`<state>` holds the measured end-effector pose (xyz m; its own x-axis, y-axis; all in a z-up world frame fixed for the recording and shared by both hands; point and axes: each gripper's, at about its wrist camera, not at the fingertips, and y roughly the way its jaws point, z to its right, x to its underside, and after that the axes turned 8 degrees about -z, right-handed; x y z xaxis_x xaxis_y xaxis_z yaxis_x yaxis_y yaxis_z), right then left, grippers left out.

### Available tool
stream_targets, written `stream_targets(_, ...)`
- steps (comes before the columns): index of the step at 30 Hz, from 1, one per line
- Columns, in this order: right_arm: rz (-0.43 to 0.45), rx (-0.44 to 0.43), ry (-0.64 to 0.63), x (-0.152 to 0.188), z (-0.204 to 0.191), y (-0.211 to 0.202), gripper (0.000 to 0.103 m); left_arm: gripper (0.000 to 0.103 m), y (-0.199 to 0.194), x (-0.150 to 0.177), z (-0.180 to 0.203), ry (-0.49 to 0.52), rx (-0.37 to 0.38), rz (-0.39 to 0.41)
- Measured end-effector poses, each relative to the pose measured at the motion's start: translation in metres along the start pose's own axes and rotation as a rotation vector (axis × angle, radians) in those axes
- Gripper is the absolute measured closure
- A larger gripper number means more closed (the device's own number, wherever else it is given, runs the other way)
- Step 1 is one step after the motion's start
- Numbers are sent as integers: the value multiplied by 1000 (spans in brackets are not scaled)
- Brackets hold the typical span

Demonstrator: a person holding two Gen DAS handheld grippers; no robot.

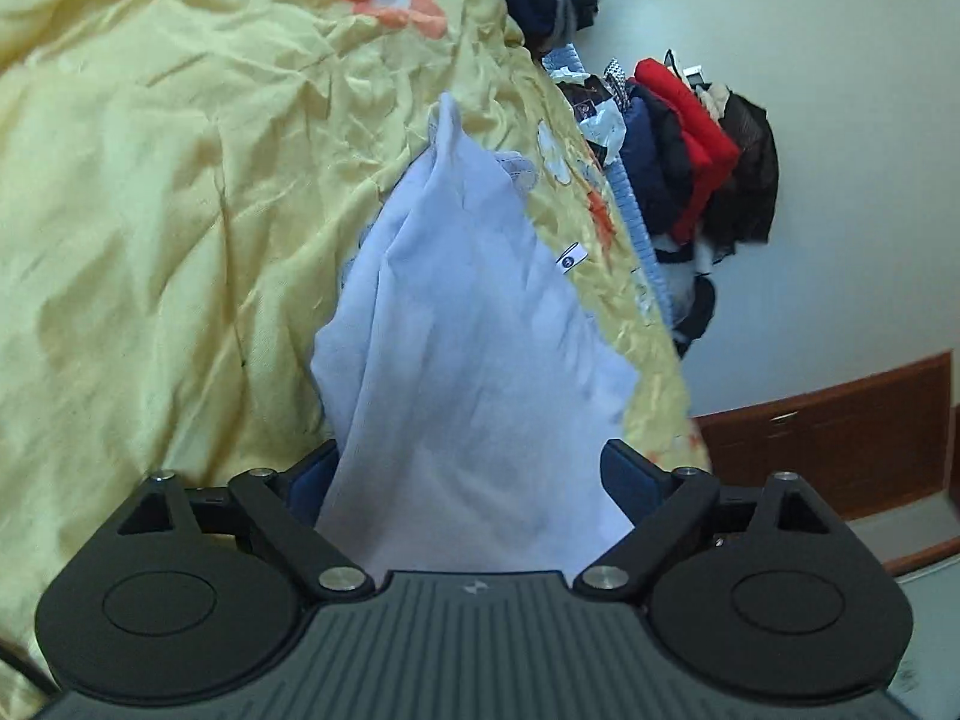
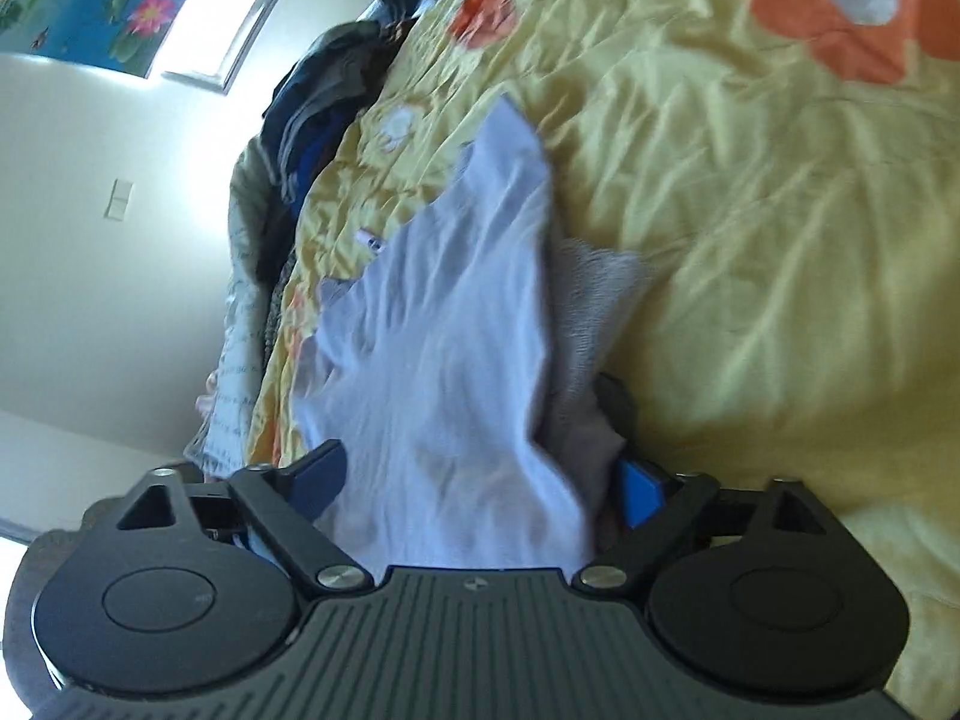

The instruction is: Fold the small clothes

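A small white garment (image 1: 468, 330) lies crumpled on the yellow flowered bedspread (image 1: 150, 210), with a little label at its edge. My left gripper (image 1: 471, 468) stands open wide, the cloth lying loose between its blue-padded fingers (image 1: 630, 474). In the right wrist view the same white garment (image 2: 456, 330) runs between the spread jaws of my right gripper (image 2: 474, 456), which is open too. A grey cloth (image 2: 594, 300) shows from under the white one, next to the right-hand finger (image 2: 639, 492). The fabric hides both grippers' pad faces.
The bedspread (image 2: 750, 210) fills most of both views. A heap of dark, red and blue clothes (image 1: 690, 168) lies along the bed's edge by the wall, and a dark clothes pile (image 2: 318, 102) shows in the right view. A brown wooden cabinet (image 1: 840, 432) stands beyond the bed.
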<state>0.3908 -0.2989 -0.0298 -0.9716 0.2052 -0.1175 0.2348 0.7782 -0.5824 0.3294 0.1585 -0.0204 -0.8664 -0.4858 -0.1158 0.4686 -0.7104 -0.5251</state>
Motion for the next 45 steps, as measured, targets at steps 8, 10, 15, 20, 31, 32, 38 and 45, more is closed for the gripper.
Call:
stream_targets(8, -43, 69, -58, 6, -9, 5, 64, 55, 9, -4, 17, 66, -168, -29)
stream_targets(10, -41, 88, -20, 4, 2, 4, 72, 67, 12, -3, 25, 104, -258, -35)
stream_targets(15, -35, 48, 30, 7, 13, 2, 79, 73, 12, 0, 30, 120, -294, -42)
stream_targets(20, -24, 126, -24, 8, -5, 4, 84, 96, 19, 0, 39, 156, -392, -64)
stream_targets(31, -19, 30, -101, 39, -32, -44, 85, 96, -31, 37, 75, 241, -329, -81)
stream_targets(32, -25, 28, -90, 48, -27, -48, 85, 96, -33, 48, 70, 242, -334, -95)
stream_targets(38, -62, 40, 16, 104, 16, -48, 85, 96, -25, 86, 25, 215, -403, -139)
stream_targets(45, 113, 94, 58, 106, 19, -69, 56, 83, -47, 100, 45, 321, -512, 1)
